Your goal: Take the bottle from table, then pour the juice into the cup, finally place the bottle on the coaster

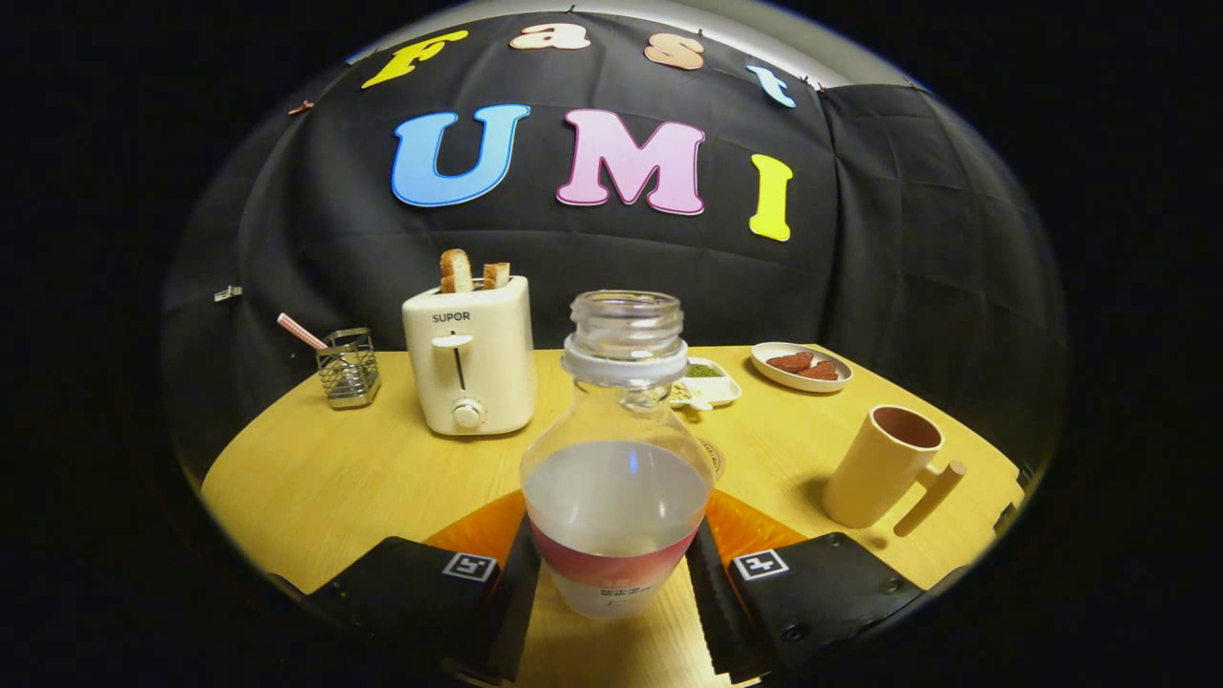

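The clear juice bottle [616, 459], uncapped and upright, stands between the gripper's [616, 573] two fingers, which press against its lower sides at the labelled band, so the tongs are clenched on it. Whether the bottle's base rests on the wooden table [315, 478] or is just clear of it cannot be told. It is about half full of cloudy liquid. Just behind the bottle, a round coaster [712, 457] peeks out at its right side. To the right of the bottle, a tan cup [884, 466] with a straight peg handle leans slightly. Beyond the bottle sit a small divided dish [705, 385] and an oval plate [801, 366] of reddish food. Left of the bottle is a cream toaster [470, 355] holding bread slices, and farther left a wire holder [348, 366].
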Action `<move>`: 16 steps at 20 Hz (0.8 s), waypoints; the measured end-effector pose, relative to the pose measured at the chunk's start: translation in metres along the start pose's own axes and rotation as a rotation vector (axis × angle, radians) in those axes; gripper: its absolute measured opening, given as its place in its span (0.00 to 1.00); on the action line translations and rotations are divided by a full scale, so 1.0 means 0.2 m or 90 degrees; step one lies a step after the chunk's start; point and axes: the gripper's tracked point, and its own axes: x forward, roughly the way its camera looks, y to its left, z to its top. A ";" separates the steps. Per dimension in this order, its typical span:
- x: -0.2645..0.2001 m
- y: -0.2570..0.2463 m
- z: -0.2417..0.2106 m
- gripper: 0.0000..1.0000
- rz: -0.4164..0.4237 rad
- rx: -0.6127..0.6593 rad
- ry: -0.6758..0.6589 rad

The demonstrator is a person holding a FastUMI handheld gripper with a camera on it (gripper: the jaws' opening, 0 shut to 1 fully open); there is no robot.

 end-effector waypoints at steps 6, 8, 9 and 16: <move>-0.11 -0.05 0.12 0.71 0.023 0.037 -0.012; -0.15 -0.13 0.18 0.71 0.010 0.032 -0.016; -0.16 -0.15 0.20 0.71 0.019 0.033 -0.011; -0.22 -0.33 0.35 0.71 0.041 0.098 0.001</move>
